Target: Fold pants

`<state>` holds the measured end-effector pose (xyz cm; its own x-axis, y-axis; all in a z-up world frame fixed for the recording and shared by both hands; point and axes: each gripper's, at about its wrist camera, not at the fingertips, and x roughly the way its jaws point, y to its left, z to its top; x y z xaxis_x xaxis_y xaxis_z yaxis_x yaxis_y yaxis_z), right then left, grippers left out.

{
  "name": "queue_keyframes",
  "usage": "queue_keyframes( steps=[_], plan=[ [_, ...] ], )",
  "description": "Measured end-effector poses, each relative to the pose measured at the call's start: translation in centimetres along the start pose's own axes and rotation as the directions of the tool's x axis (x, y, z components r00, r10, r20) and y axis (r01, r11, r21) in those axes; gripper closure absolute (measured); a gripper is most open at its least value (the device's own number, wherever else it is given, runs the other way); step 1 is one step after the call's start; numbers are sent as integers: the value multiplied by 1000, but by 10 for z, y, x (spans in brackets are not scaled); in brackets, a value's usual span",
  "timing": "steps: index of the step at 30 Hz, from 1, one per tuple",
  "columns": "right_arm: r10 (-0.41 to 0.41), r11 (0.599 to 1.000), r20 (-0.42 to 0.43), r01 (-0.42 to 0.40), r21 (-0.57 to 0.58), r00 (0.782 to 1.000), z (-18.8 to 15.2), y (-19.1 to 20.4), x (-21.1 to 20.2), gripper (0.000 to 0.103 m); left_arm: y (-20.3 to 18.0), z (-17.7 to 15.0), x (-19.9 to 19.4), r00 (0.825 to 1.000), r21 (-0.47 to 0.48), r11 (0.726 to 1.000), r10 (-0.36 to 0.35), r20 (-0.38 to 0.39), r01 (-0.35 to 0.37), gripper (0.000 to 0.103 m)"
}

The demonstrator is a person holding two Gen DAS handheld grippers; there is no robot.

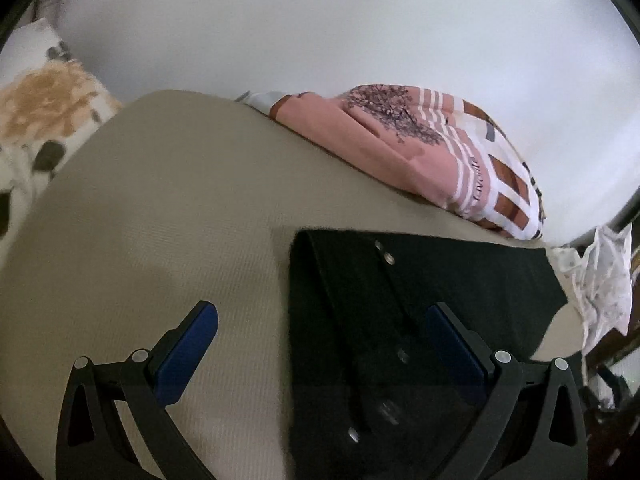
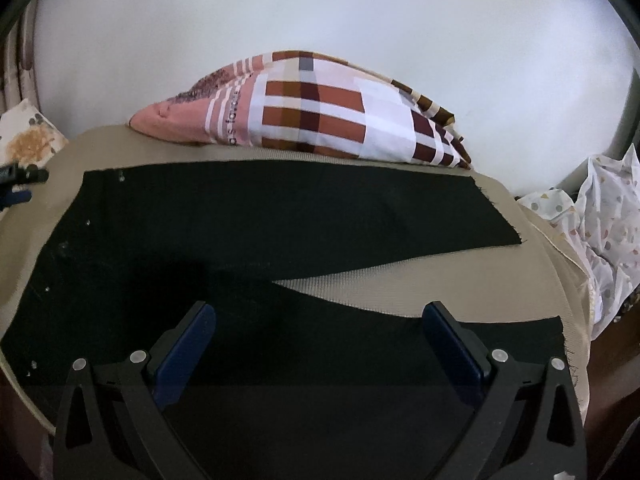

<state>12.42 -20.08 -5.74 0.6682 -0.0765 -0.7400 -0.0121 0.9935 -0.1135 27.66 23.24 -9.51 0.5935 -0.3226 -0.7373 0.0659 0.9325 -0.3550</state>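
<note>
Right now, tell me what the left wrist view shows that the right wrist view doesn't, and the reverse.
Only the left wrist view: the waistband end's metal button up close. Only the right wrist view: both legs of the black pants spread in a V, with the left hand-held gripper at the edge. Both: the pink pillow, tan bedcover, and open jaws.

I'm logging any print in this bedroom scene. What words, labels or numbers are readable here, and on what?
Pink pillow: a line of script along its striped band, too blurred to read for sure; perhaps "love".
Black pants: no label or print visible, only small metal studs.
Nothing else carries text.
</note>
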Motion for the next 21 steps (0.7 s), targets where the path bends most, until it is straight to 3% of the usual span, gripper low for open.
queue_keyframes(
  steps=[9,14,16,17,19,20,21],
  plan=[
    [-10,999,-48,8,-45,999,-3,11,16,1,20,45,69,986,98,989,-96,-134,109,1],
    [-11,999,-68,9,-31,998,1,10,22,1,9,45,105,958,171,972,-112,-263,161,2],
    [-9,1000,-65,7,-27,998,4,10,21,1,1,43,110,962,220,967,-70,-262,130,5],
    [-11,1000,-63,9,-28,998,5,10,21,1,-1,44,111,965,226,968,-45,-257,105,9],
    [-11,999,-59,9,-31,998,7,12,21,1,-1,47,111,973,197,978,-22,-230,69,43],
    [-9,999,-59,8,-31,998,8,13,21,1,1,49,112,971,168,983,-38,-236,79,66],
    [-9,999,-60,7,-31,998,7,13,21,1,0,48,111,974,160,985,-33,-226,70,67]
  ],
)
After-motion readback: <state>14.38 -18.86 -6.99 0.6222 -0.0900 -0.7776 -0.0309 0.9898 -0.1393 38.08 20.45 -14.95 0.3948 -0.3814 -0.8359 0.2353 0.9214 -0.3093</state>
